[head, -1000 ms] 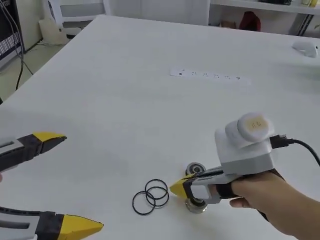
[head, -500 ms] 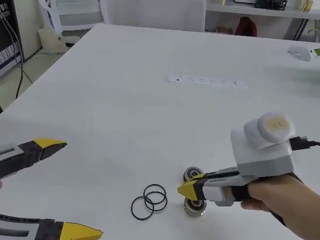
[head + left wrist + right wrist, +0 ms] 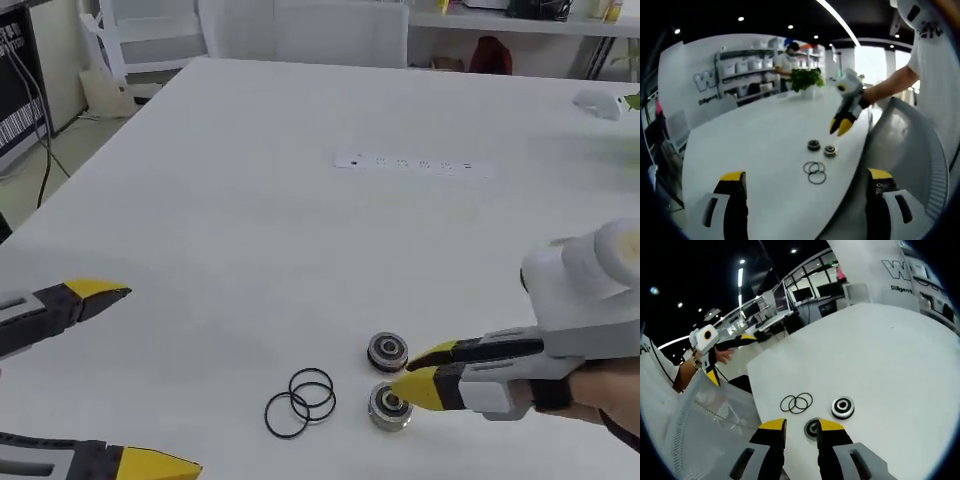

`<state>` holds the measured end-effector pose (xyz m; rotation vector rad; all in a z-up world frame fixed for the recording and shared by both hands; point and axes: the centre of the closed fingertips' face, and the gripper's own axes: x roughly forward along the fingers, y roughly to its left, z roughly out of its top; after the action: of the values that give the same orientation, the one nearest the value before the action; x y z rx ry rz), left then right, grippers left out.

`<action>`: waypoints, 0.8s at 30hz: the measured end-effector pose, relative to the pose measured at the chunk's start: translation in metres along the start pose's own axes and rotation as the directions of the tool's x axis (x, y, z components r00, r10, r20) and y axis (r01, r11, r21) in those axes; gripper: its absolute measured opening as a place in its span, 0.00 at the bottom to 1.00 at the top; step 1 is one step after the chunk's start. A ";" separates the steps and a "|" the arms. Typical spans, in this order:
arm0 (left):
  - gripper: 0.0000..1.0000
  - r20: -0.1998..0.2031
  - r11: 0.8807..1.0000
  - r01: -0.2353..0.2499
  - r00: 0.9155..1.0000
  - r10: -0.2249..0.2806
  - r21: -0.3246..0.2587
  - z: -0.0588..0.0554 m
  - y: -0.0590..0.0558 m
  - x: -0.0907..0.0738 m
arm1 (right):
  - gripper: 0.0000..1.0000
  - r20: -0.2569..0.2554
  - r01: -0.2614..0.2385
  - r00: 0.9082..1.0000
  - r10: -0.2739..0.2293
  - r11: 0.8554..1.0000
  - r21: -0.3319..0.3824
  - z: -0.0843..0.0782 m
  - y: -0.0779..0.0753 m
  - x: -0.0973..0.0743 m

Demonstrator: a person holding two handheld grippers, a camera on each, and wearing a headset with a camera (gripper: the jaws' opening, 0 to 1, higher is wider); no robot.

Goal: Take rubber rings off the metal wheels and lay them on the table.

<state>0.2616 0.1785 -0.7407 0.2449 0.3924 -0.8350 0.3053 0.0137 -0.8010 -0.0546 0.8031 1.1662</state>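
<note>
The head view looks forward and down over the white table [image 3: 250, 200]. The left gripper view faces across it from farther off, the right gripper view from close above. All share the metal wheels [image 3: 387, 351] and rubber rings [image 3: 301, 402].

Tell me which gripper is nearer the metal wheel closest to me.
Right. The right gripper has its tips just beside the near metal wheel, on its right; the left gripper is well off to its left, beyond the rubber rings, jaws wide apart.
</note>
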 end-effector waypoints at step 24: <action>1.00 -0.012 0.998 0.026 1.000 -0.026 0.057 0.022 -0.015 0.010 | 0.61 0.232 0.065 0.972 -0.044 0.994 -0.083 0.023 -0.010 -0.048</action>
<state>0.2619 0.1541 -0.7258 0.2980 0.3838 -0.8715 0.3182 -0.0186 -0.7597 -0.0154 0.5414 1.1327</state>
